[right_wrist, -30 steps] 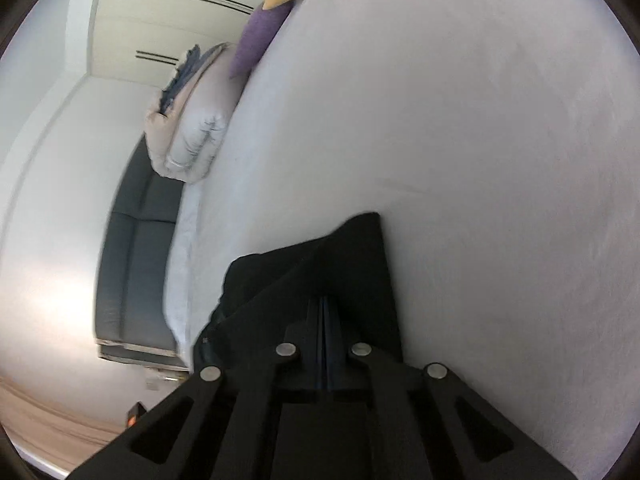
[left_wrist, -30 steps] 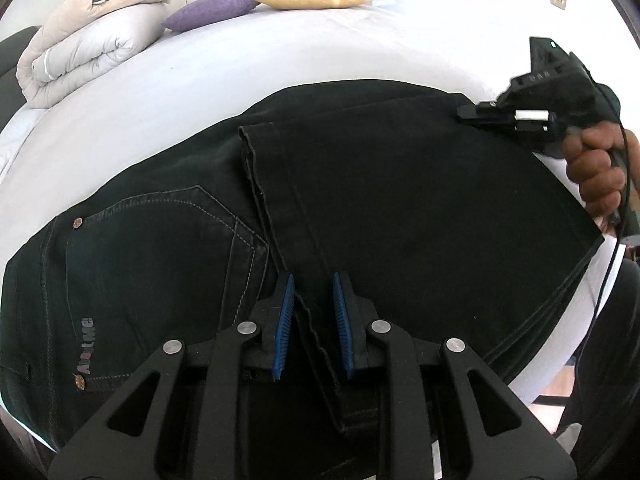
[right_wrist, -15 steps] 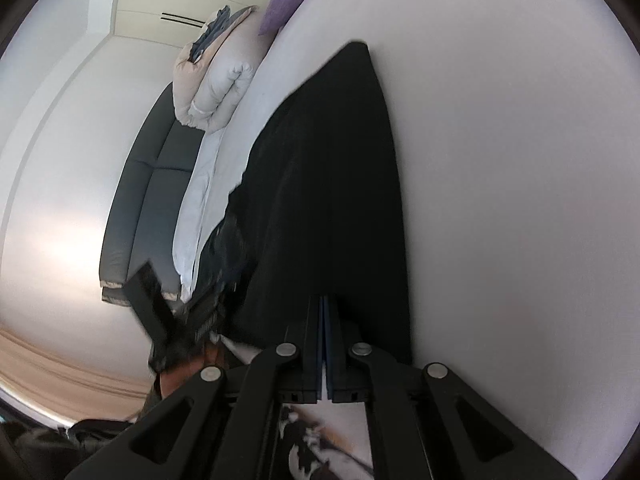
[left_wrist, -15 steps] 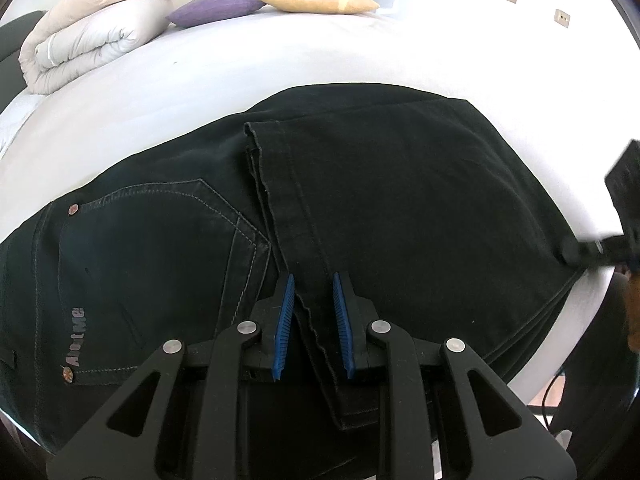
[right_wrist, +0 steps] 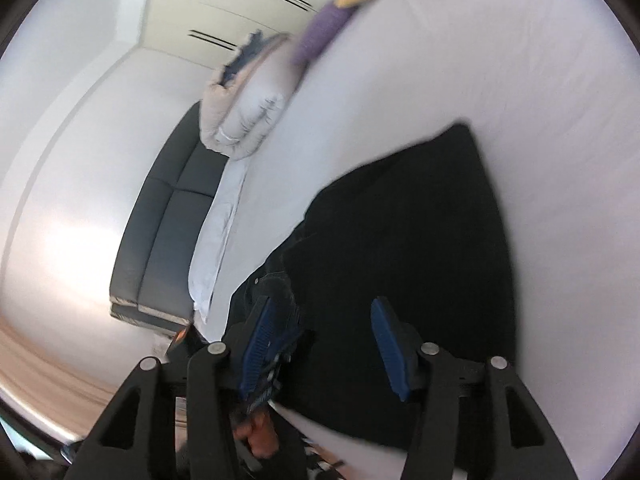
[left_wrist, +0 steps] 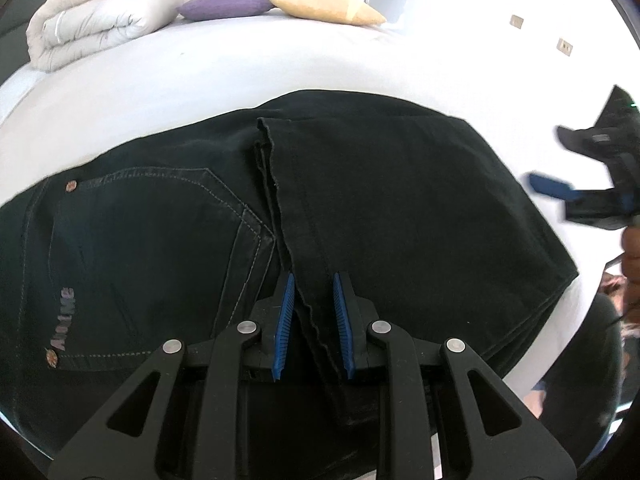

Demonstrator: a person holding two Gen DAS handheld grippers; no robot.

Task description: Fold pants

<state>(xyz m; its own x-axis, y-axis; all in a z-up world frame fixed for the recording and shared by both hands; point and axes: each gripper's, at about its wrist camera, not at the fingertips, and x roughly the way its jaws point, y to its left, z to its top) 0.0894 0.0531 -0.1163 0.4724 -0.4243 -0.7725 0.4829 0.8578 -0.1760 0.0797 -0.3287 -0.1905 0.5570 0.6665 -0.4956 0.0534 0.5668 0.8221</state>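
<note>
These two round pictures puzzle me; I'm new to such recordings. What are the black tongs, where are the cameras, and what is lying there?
A person holds one hand-held gripper in each hand; a fisheye camera on each looks along its blue-padded fingers. The left hand-held gripper has its pads either side of the hem edge of the folded black pants, which lie on a white bed. Whether it pinches the cloth is unclear. The right hand-held gripper, also visible at the left view's edge, is opening, with nothing between its pads. A folded duvet and two cushions lie farther back.

Pants (left_wrist: 380,200) waistband cut off (left edge), right-wrist view motion-blurred
</note>
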